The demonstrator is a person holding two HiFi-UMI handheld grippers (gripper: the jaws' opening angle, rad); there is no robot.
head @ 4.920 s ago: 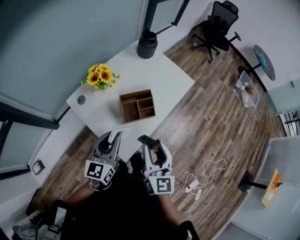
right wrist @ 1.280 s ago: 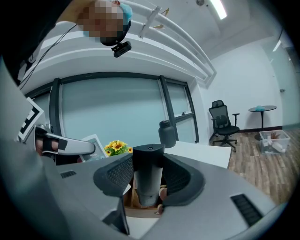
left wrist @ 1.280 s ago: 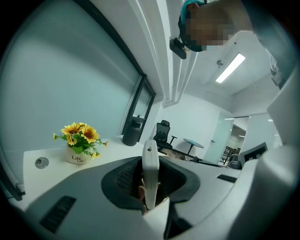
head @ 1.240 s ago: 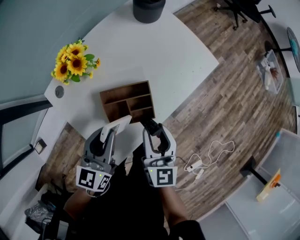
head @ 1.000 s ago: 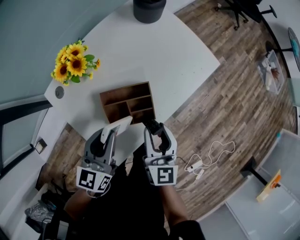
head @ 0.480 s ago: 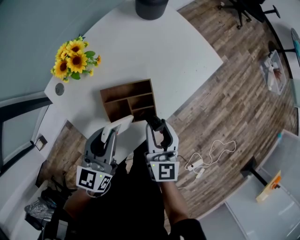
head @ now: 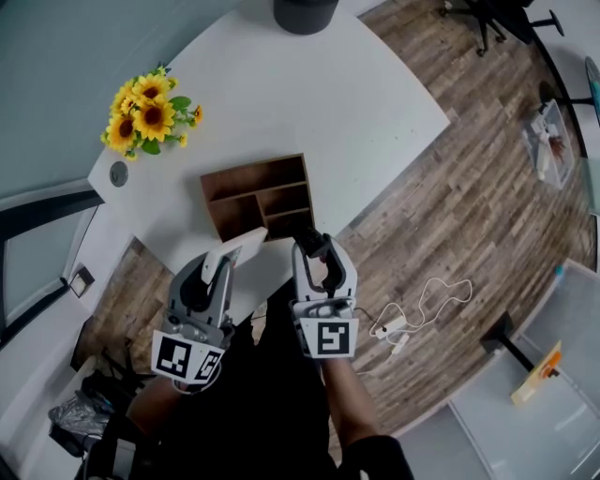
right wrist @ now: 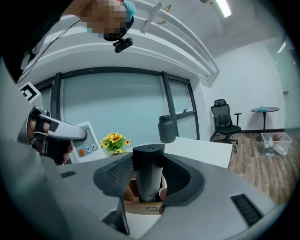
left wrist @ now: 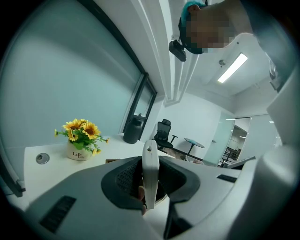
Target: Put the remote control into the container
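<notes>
A person seen from above stands at the near corner of a white table [head: 309, 84], with a two-jaw gripper in each hand. The left gripper [head: 228, 265] is clamped on a white remote control [head: 236, 247], held edge-on between its jaws and tilted up and to the right. The right gripper [head: 312, 251] is clenched on a dark remote control [head: 304, 237] that sticks out past the jaw tips.

A brown wooden container [head: 246, 190] with several open compartments sits on the table just ahead of both grippers. All its compartments look empty. A pot of sunflowers [head: 145, 108] stands well off to the left, and a dark jug [head: 305, 11] stands at the far edge.

Over the last few seconds the person has closed in on the table, so the container now lies much nearer the grippers. In the last second the right gripper has edged forward. The tip of the dark remote now reaches the container's near right corner, and the right gripper view shows brown wood directly below that remote. The left gripper has barely moved, and its white remote stays short of the container's near wall.

The approach seems finished. The dark remote looks likely to go in first, and neither remote is inside yet.
</notes>
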